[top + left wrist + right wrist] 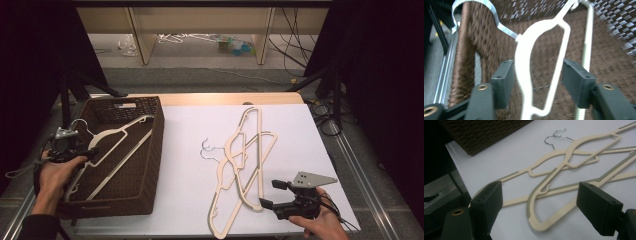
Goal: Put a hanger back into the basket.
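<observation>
nearest your side of the white surface (190, 200), your right claw (268, 195) rests with its jaws spread wide and nothing between them. just ahead of it and a little to its left lies the pile of cream hangers (240, 170), their rounded shoulder ends toward you and their long arms running away across the surface toward the far edge. the right gripper view puts the closest shoulder loop (541, 220) low between the open jaws but not touching either pad, so a short push forward looks like all the next pick needs, and your right hand is plainly the nearer one for it. the wire hooks (207, 150) sit on the pile's left side, toward the basket.

over at the left, your left claw (87, 154) hangs above the near-left wall of the brown wicker basket (150, 165). its jaws stand partly apart, with the neck of the hanger in the basket (524, 65) between them but free of both pads; that gap comes clear in the left gripper view, while the high view shows this hanger lying slantwise along the basket.
</observation>
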Demonstrator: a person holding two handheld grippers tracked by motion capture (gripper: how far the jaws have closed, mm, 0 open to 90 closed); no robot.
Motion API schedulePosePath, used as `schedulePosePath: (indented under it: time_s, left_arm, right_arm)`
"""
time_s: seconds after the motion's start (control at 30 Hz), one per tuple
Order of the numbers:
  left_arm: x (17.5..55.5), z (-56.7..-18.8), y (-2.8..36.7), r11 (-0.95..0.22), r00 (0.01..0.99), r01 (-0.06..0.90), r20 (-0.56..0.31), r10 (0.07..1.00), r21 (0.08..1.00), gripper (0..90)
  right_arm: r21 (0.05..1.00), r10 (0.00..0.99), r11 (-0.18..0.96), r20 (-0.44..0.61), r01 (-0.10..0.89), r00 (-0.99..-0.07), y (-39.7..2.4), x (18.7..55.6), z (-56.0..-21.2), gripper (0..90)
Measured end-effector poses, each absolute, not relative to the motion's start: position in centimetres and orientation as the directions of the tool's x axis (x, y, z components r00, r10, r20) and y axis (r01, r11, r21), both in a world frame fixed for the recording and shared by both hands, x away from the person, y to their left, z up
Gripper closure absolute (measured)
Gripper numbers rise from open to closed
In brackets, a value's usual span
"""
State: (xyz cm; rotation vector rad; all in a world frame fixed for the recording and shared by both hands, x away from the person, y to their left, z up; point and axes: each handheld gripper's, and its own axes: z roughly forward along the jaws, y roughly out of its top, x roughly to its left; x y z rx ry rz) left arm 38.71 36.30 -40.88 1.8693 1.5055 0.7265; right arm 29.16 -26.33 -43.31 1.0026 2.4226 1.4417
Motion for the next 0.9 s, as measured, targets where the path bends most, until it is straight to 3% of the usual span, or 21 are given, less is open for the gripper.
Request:
schedulePosePath:
  time_s: [0.33,0.43,0.8,0.9]
  left_arm:
    - [34.2,-36.5,29.9,-0.141,0.387,0.443,-0.046,0.921,0.886,27.9]
    - [32.7,-36.0,27.4,-0.180,0.464,0.392,-0.025,0.886,0.902,25.1]
    - [29.5,-37.4,18.9,-0.217,0.664,0.241,0.002,0.748,0.946,20.3]
    - [28.9,-37.8,17.9,-0.189,0.670,0.221,-0.008,0.742,0.957,19.1]
  right_arm:
    - [0.822,0.617,0.314,0.204,0.475,-0.760,-25.8,29.2,-43.4,22.0]
    - [0.815,0.619,0.320,0.207,0.484,-0.757,-25.6,29.2,-43.5,22.0]
    - [0.827,0.642,0.286,0.209,0.484,-0.738,-25.5,29.3,-44.0,21.3]
    - [0.832,0.659,0.265,0.212,0.487,-0.722,-25.8,29.1,-43.8,20.8]
